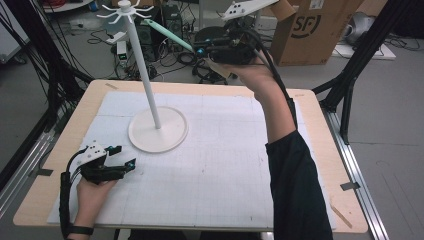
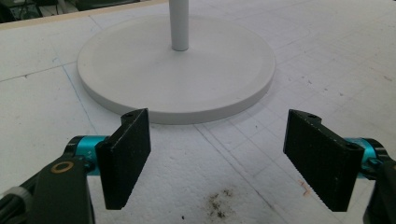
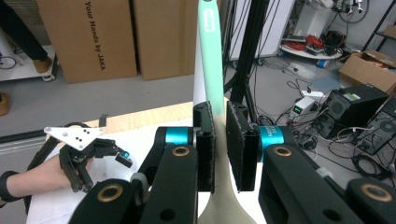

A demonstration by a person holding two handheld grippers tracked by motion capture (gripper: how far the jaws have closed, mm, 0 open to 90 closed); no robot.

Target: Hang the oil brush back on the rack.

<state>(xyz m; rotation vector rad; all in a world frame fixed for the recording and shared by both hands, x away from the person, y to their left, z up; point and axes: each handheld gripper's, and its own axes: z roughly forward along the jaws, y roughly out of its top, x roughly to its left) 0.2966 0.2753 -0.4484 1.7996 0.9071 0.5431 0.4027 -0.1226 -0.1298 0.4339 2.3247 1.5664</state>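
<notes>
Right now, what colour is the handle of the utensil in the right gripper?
Mint green handle, best seen in the right gripper view.

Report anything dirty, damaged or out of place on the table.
One small oddity: a dark speckled smudge soils the white mat just in front of the open left gripper. The white stand sits upright and looks undamaged.

Mint-green long-handled plastic utensil (image 3: 211,56): far end cut off by top edge in right gripper view; cream lower part cut by bottom edge, its shape not determinable. White round-based stand with pole (image 2: 179,23): pole cut off by top edge in left gripper view. Tip of utensil in high view too small to identify.
</notes>
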